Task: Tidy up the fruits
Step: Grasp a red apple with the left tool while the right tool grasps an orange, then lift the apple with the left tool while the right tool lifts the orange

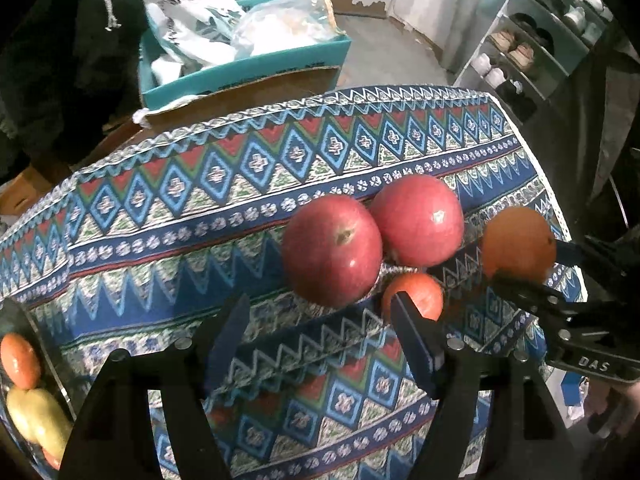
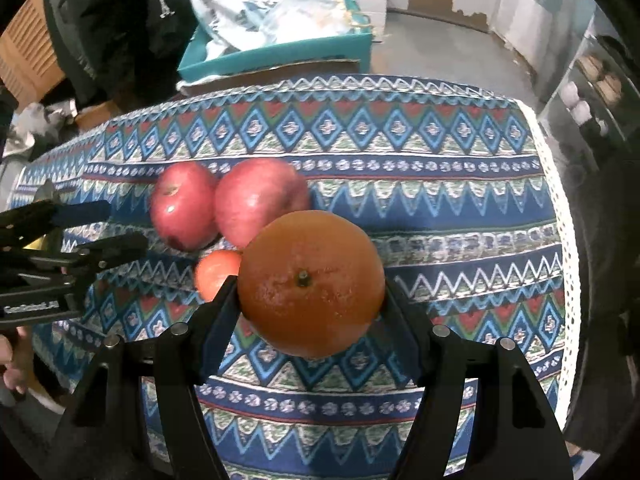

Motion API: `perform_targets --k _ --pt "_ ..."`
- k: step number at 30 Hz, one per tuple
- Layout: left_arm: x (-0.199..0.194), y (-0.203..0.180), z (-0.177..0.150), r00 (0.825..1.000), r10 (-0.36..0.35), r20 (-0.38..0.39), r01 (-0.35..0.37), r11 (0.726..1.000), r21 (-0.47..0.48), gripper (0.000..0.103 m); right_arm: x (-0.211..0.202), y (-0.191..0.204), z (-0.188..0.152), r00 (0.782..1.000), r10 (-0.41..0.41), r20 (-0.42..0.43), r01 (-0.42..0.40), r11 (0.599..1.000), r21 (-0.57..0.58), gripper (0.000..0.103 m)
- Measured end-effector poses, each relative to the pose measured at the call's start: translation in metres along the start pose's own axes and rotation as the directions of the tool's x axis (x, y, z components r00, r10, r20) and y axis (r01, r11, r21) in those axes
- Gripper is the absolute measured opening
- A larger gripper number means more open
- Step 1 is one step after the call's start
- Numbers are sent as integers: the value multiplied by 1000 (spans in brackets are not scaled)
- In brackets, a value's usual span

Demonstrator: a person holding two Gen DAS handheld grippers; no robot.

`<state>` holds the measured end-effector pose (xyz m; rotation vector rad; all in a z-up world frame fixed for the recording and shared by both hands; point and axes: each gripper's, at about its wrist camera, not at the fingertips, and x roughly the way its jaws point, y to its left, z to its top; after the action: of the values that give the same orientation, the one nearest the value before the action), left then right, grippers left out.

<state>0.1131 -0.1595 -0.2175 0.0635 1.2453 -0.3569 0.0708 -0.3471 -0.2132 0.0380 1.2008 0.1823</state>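
My right gripper [image 2: 308, 286] is shut on a large orange [image 2: 310, 282] and holds it above the patterned tablecloth [image 2: 440, 200]. From the left wrist view the same orange [image 1: 518, 244] sits in the right gripper [image 1: 528, 266] at the right. Two red apples [image 1: 332, 250] [image 1: 418, 220] lie side by side on the cloth, with a small orange-red fruit [image 1: 420, 294] in front of them. My left gripper [image 1: 320, 308] is open just short of the nearer apple, with nothing between its fingers. The right wrist view shows the left gripper [image 2: 124, 226] left of the apples [image 2: 184, 204].
A clear plate [image 1: 44, 344] at the lower left holds an orange-red fruit [image 1: 20, 360] and a yellow-green one [image 1: 36, 420]. Behind the table stands a teal box [image 1: 240, 68] full of bags. A shoe rack [image 1: 532, 52] is at the right, past the cloth's lace edge [image 2: 556, 200].
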Motion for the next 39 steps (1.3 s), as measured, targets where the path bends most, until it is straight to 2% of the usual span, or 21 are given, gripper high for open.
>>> perform_targets --k 12,24,33,39 --pt "34 -3 20 998 1 -60 -2 1000 -18 74 7 -21 6 1000 8 0 -8 999 47 70" --pt "64 0 28 994 -40 -104 35 998 -45 72 9 -23 10 1000 18 0 -18 998 54 70" --pt "59 -8 20 997 18 -69 -17 1000 20 72 9 -17 16 1000 14 19 -15 999 36 70" --pt "45 -3 16 999 28 -44 -27 999 23 72 2 -13 21 999 11 41 -12 1000 25 69"
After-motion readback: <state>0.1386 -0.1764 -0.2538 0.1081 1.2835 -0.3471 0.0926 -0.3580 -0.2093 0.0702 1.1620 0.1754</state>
